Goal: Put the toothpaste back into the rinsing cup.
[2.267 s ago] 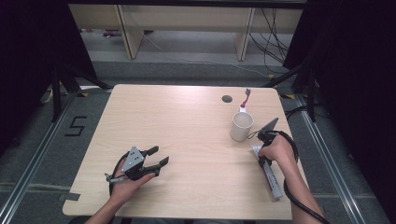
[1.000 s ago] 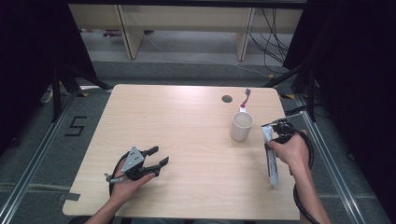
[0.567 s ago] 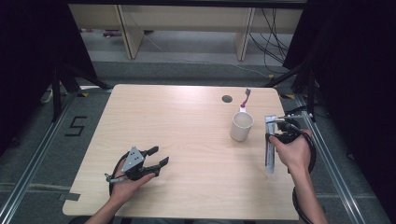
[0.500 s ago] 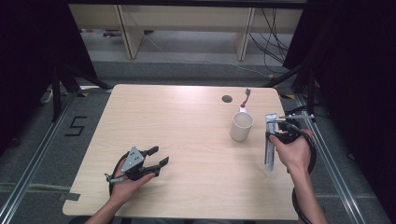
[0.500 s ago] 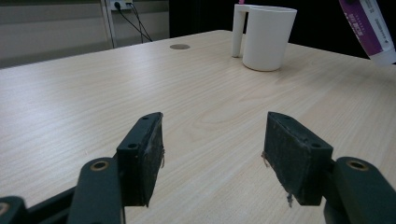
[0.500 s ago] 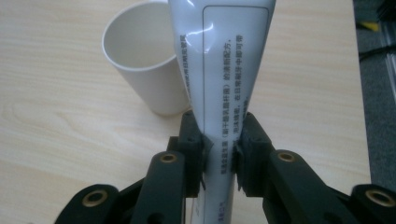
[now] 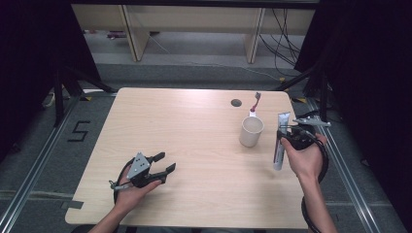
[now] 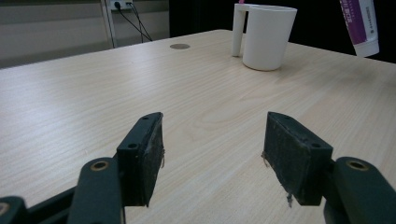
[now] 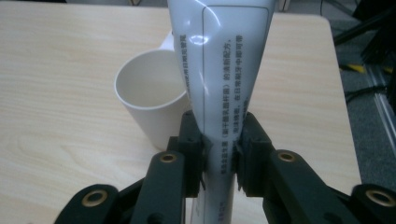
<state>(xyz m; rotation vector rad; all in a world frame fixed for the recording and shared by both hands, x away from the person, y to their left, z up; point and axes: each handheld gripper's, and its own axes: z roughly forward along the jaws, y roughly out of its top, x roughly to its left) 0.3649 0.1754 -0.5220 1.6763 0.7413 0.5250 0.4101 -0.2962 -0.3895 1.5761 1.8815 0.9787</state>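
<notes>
Beside matte mug (image 9: 149,100), glossy tube (image 9: 222,84) clamped

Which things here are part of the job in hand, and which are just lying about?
In use: tube, clamped in the right gripper; white mug beside it.
Lying about: red-handled item behind the mug; left gripper, open and idle on the table.

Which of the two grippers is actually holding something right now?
The right gripper, clamped on the white toothpaste tube beside the mug. The left gripper rests open with nothing between its pads.
</notes>
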